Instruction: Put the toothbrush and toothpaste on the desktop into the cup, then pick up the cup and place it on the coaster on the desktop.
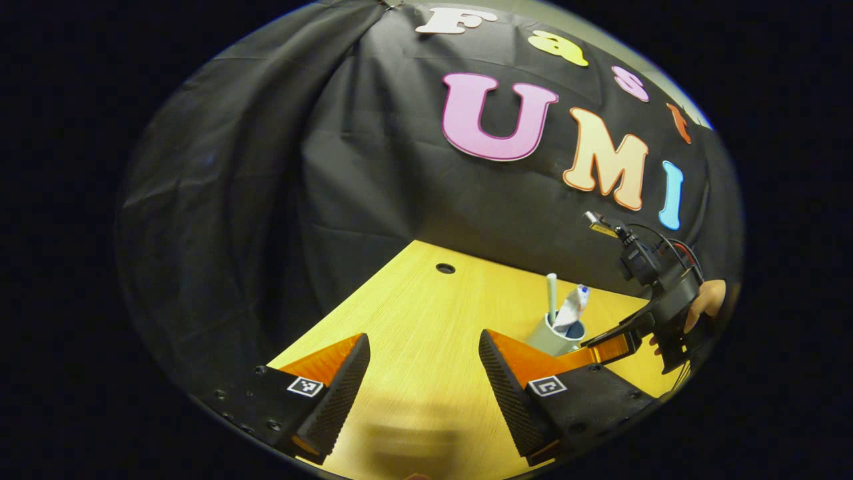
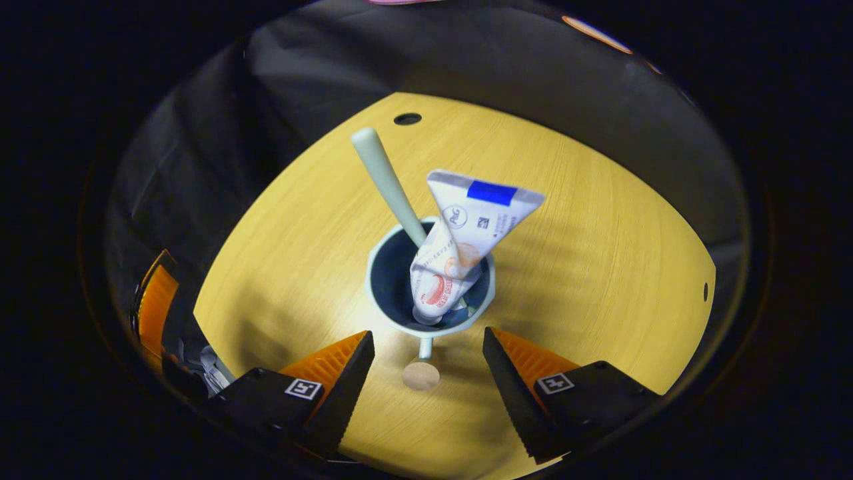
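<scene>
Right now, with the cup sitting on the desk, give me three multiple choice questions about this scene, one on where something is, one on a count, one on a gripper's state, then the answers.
1. Where is the toothpaste?
A. Flat on the desktop
B. Standing in the cup
C. Between the left gripper's fingers

2. How many items stand in the cup?
A. None
B. One
C. Two

3. How is the right gripper set?
A. Open, with the cup's handle ahead of the gap
B. Shut on the toothbrush
C. Shut on the cup's rim

Answers:
1 B: the tube leans out of the cup's mouth in the right gripper view.
2 C: the toothbrush and the toothpaste both rise from it.
3 A: its fingers stand wide apart on either side, pressing on nothing.
</scene>
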